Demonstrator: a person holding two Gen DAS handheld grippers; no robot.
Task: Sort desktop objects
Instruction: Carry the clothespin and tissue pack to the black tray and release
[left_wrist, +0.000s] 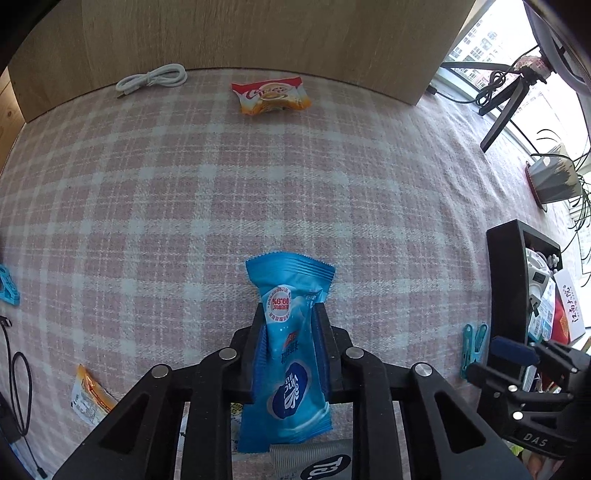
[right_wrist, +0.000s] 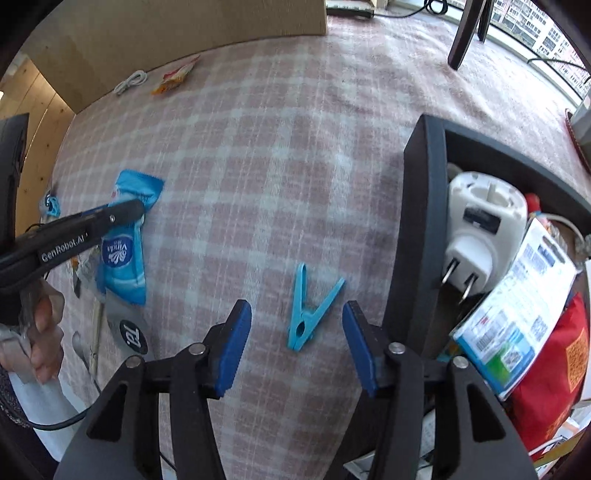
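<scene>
1. Blue wipes packet (left_wrist: 286, 350): clamped mid-length in the left gripper (left_wrist: 289, 317), raised over the checked cloth (left_wrist: 184, 203). Slick film could slide out.
2. Right gripper (right_wrist: 297, 325): jaws apart, straddling the blue clothespin (right_wrist: 308, 314) on the cloth.
3. Black box (right_wrist: 417, 221): beside the pin; a finger may strike its wall.

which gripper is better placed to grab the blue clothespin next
Right. The right gripper is open with its jaws either side of the blue clothespin, beside the black box. The left gripper is shut on the blue wipes packet.
</scene>
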